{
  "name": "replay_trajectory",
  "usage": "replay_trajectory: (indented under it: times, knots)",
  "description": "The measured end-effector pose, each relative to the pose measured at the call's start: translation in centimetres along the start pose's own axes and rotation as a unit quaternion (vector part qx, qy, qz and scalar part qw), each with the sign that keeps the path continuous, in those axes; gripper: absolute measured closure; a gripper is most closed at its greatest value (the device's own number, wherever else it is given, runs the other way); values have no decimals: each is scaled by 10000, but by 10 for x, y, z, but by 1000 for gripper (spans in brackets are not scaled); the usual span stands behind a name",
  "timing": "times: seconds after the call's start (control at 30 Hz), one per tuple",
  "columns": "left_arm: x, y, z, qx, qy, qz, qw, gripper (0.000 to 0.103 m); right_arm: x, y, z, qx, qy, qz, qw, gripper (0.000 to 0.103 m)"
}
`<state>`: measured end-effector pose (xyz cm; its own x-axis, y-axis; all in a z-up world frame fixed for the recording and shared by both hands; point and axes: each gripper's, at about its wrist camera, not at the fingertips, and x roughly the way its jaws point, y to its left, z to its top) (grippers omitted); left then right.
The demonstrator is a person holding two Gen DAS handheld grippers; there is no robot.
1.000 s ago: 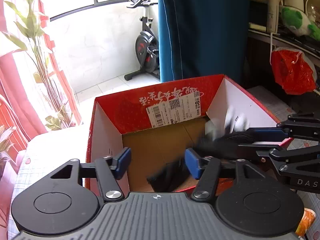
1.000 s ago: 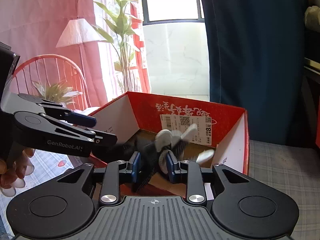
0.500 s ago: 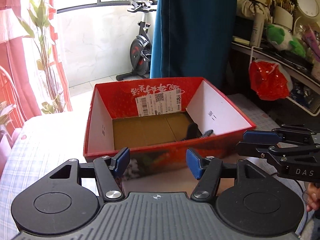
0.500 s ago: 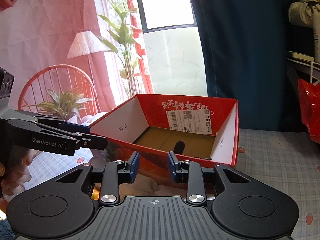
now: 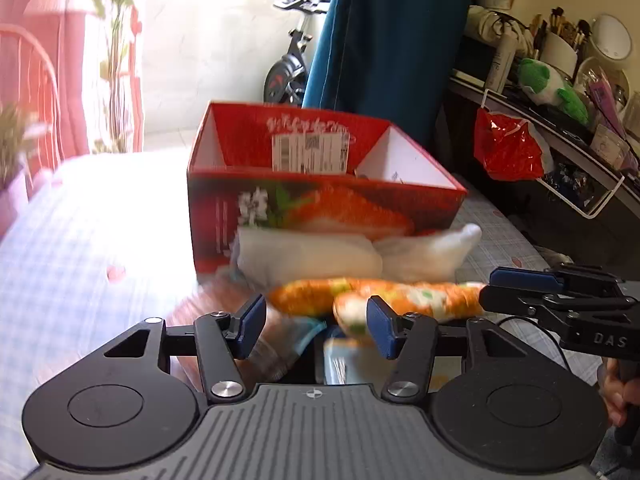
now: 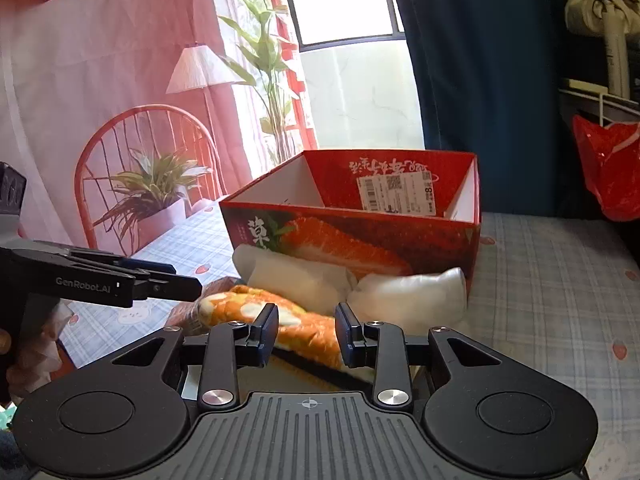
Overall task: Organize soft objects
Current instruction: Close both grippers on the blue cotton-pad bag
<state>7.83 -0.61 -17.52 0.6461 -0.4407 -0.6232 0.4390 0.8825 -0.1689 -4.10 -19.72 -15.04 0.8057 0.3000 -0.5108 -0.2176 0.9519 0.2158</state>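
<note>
Both tools have drawn back from the red box. A second ago they were over its open top, the right one pinching a dark-and-white soft item; now the box stands clear at twelve o'clock in both wrist views, with only its printed front and labelled back wall showing. That item is no longer in the right tool, so it is probably inside the box, though its floor is hidden from here. One drop looks finished and the hands appear to be returning for more.

What remains lies in front of the box on the checked cloth of the counter. Two white bundles rest against the box's front wall. Just nearer sit two orange patterned rolls, side by side and touching. Something pale and blue lies lower down, too blurred to name.

The left tool points downward with the rolls' near end at about one o'clock beyond its tips. Its jaws have just been closing a little, yet they stand apart and grip nothing. The right tool tilts down too, with its jaws set narrowly apart and empty; an orange roll lies past the gap, unpinched. In the left view the right tool enters from three o'clock, level with the rolls, and fingers show at its handle.
</note>
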Motion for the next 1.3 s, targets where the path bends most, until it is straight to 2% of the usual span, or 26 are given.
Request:
replay_trajectory:
  times: [0.23,0.37,0.47,0.63,0.77,1.0,1.07,1.13,1.17,1.2,1.3]
  knots:
    - [14,1,-24,-226,199,-171,9994,45,-6,-4,-31,264,446,-41,9986,71]
    - [17,1,-30,-170,275,-281,9991,45,2,-19,-41,616,583,-124,9963,67]
    - [26,4,-36,-187,442,-187,9987,45,12,-24,-46,735,675,-193,9948,61]
    - [46,4,-33,-116,549,-370,9977,45,24,-30,-50,867,752,-133,9933,61]
    - [57,-4,-35,-85,673,-609,9958,49,29,-29,-51,856,803,-122,9930,61]
    - [53,-2,-47,-212,622,-499,9966,49,31,-31,-55,970,913,-61,9911,62]
    - [52,0,-48,-260,627,-522,9963,52,31,-29,-56,947,938,-54,9911,63]
    - [50,0,-51,-274,594,-606,9960,69,31,-29,-57,919,945,-54,9913,65]
    - [48,-2,-53,-238,584,-674,9957,73,31,-29,-57,907,948,-55,9913,67]
    - [48,-5,-54,-172,590,-694,9957,76,31,-28,-57,882,953,-68,9915,69]
    - [44,-12,-58,34,536,-598,9968,77,30,-22,-57,639,971,-121,9931,71]
